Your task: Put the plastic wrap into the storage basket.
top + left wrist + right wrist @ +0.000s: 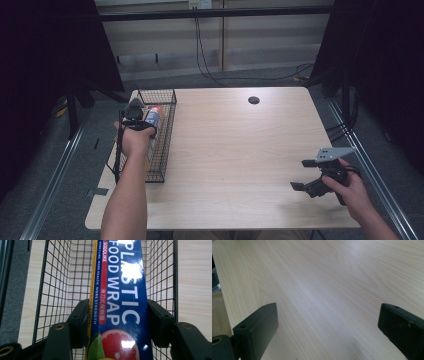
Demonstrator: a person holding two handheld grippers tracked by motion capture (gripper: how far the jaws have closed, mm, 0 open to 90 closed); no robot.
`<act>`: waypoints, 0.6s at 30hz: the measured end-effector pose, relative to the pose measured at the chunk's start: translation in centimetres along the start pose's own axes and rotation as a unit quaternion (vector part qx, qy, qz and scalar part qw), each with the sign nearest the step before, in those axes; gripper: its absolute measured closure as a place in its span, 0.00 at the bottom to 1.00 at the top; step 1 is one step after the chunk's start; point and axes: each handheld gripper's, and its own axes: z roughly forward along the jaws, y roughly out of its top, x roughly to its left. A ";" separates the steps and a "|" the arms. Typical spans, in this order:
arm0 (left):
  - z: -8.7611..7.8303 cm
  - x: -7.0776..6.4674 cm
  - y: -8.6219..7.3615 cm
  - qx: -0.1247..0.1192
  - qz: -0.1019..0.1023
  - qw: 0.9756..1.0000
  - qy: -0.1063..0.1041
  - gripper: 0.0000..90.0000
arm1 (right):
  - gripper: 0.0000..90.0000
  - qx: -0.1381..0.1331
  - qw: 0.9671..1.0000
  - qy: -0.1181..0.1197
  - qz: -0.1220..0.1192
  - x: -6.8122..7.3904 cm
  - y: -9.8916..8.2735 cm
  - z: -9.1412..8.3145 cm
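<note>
The left gripper (117,315) pinches a plastic wrap box (120,302) by its long sides, the box running ahead of the jaws inside the wire basket (45,290). If the hold loosens, the glossy carton could slide and catch on the mesh. The right gripper (328,325) rests spread wide over bare table (317,277).

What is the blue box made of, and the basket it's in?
The plastic wrap box looks like glossy printed cardboard: flat sides, sharp edges, and bright glare on it. The basket seems to be thin dark wire, probably coated metal, since you see the table through its grid.
</note>
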 end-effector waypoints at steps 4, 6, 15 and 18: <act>0.0 0.1 0.1 0.002 0.004 1.000 -0.001 0.47 | 0.03 -0.002 1.000 0.001 0.000 0.0 0.0 0.0; 0.0 0.0 0.0 0.001 0.002 1.000 -0.002 0.46 | 0.03 -0.002 1.000 0.001 0.000 0.0 0.0 0.0; -0.1 -0.2 -0.1 -0.002 0.008 1.000 -0.002 0.44 | 0.03 -0.001 1.000 0.001 0.000 0.0 0.0 0.0; -0.5 -0.1 0.0 -0.007 0.008 1.000 -0.009 0.42 | 0.03 -0.002 1.000 0.001 -0.001 -0.1 0.2 0.1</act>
